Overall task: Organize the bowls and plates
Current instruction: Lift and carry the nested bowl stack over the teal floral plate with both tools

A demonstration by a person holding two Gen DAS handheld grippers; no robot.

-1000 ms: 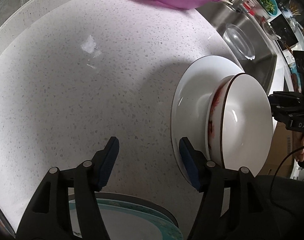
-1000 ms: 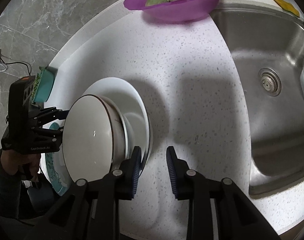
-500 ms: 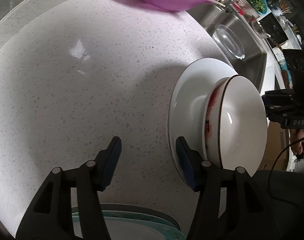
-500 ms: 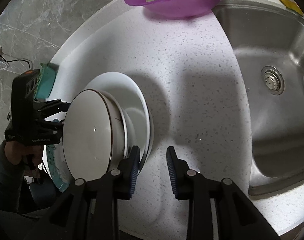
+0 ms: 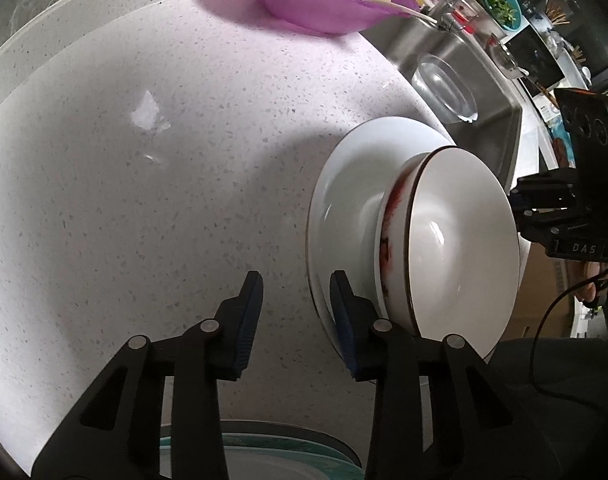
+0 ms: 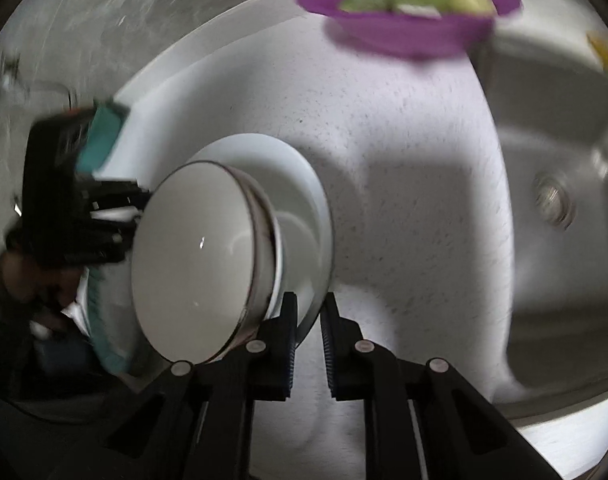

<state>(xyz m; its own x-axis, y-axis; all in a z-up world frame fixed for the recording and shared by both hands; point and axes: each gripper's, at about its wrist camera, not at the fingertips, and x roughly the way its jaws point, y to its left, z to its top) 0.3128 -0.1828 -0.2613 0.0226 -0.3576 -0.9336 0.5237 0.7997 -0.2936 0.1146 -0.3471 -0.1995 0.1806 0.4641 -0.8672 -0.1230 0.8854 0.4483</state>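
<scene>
A white plate [image 5: 344, 188] carries a white bowl [image 5: 460, 240] with a dark rim and red marks outside. In the right wrist view the plate [image 6: 304, 184] and bowl [image 6: 196, 248] sit left of centre, lifted off the counter. My right gripper [image 6: 308, 320] is shut on the plate's near rim; it shows at the right edge of the left wrist view [image 5: 520, 208]. My left gripper [image 5: 296, 308] is open, its right finger against the plate's rim, nothing between the jaws. A teal-rimmed plate [image 5: 288, 440] lies below the left gripper.
A purple bowl [image 5: 324, 0] of green vegetables stands at the back of the speckled counter [image 5: 144, 200]. A steel sink [image 6: 552, 200] lies to the right, with a clear glass lid [image 5: 444, 88] in it. A faucet and kitchenware are beyond.
The right gripper has lifted the plate with the bowl and the view is blurred by motion. The left gripper's jaws have narrowed and it has drawn back slightly.
</scene>
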